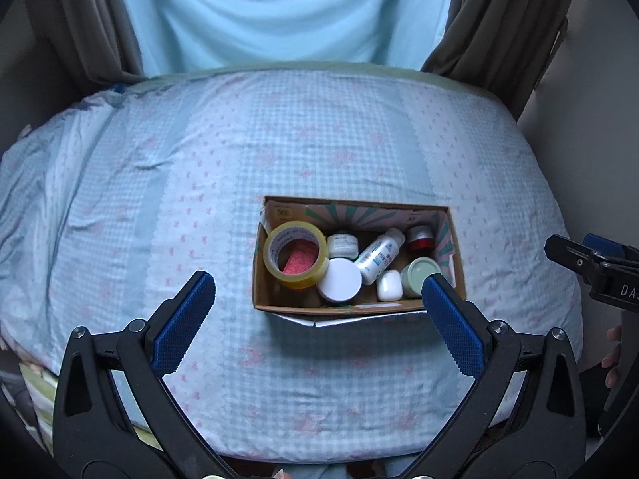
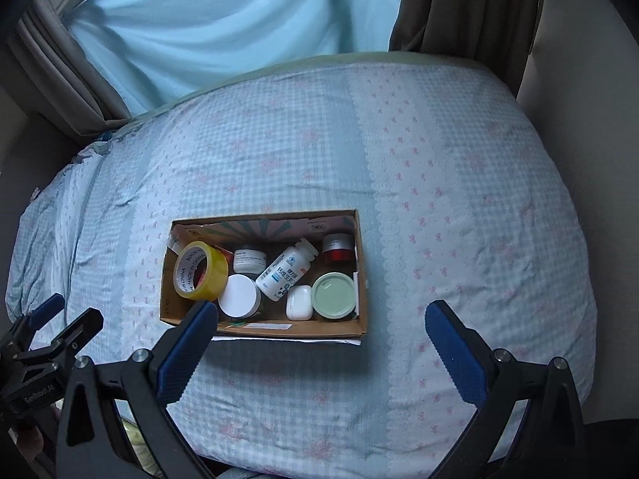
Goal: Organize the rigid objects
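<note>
A brown cardboard box [image 1: 258, 287] [image 2: 167, 307] sits on the bed. It holds a yellow tape roll [image 1: 294, 254] [image 2: 199, 270], a white-lidded jar [image 1: 339, 279] [image 2: 238, 295], a small white jar [image 1: 342, 244] [image 2: 249, 259], a white pill bottle lying down [image 1: 378, 254] [image 2: 285, 270], a red jar [image 1: 420, 238] [image 2: 338, 248], a small white case [image 1: 389, 285] [image 2: 298, 302] and a green-lidded jar [image 1: 419, 274] [image 2: 334, 294]. My left gripper [image 1: 317, 291] is open and empty above the box's near edge. My right gripper [image 2: 319, 319] is open and empty, also near the front of the box.
The bed is covered by a light blue checked quilt [image 1: 319, 139] [image 2: 439, 159]. Curtains [image 1: 279, 12] [image 2: 199, 20] hang behind it. A wall [image 2: 579, 80] borders the right side. The right gripper shows at the edge of the left wrist view [image 1: 599, 267], the left gripper in the right wrist view [image 2: 44, 343].
</note>
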The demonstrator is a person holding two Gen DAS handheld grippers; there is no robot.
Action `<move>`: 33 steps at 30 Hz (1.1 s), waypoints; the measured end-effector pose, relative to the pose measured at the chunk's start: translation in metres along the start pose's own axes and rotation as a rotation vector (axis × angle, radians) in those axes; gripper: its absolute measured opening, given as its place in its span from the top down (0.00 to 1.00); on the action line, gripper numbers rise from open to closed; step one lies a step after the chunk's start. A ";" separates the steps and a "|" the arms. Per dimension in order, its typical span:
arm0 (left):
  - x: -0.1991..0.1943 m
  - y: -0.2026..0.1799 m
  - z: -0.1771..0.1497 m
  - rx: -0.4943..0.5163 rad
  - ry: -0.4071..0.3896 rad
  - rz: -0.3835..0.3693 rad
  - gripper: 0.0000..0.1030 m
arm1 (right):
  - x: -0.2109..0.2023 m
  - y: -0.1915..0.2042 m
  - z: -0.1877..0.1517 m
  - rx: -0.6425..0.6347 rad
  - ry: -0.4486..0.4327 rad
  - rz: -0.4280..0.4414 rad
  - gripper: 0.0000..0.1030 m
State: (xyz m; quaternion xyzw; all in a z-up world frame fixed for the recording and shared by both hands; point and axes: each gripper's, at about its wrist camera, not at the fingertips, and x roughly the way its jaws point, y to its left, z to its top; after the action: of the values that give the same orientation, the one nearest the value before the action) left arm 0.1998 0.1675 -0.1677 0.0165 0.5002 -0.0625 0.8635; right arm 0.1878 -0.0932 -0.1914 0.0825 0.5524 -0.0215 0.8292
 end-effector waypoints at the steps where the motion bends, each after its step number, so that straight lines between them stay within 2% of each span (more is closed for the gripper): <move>1: -0.016 -0.008 0.002 0.004 -0.032 0.002 0.00 | -0.015 -0.002 0.001 -0.017 -0.021 -0.006 0.00; 9: -0.114 -0.049 0.010 0.011 -0.245 0.027 0.00 | -0.128 -0.024 -0.004 -0.075 -0.228 -0.047 0.00; 14: -0.150 -0.062 -0.001 0.013 -0.349 0.001 0.00 | -0.168 -0.035 -0.016 -0.069 -0.309 -0.077 0.00; 20: -0.168 -0.075 -0.015 0.021 -0.409 0.009 0.00 | -0.193 -0.041 -0.034 -0.058 -0.397 -0.084 0.00; 23: -0.173 -0.082 -0.016 0.041 -0.430 0.033 0.00 | -0.200 -0.044 -0.040 -0.069 -0.416 -0.092 0.00; 33: -0.179 -0.092 -0.019 0.058 -0.447 0.043 0.00 | -0.206 -0.048 -0.044 -0.092 -0.458 -0.117 0.00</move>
State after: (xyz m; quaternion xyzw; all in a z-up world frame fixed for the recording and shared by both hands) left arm 0.0844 0.0946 -0.0192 0.0377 0.2938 -0.0605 0.9532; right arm 0.0616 -0.1453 -0.0234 0.0056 0.3544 -0.0626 0.9330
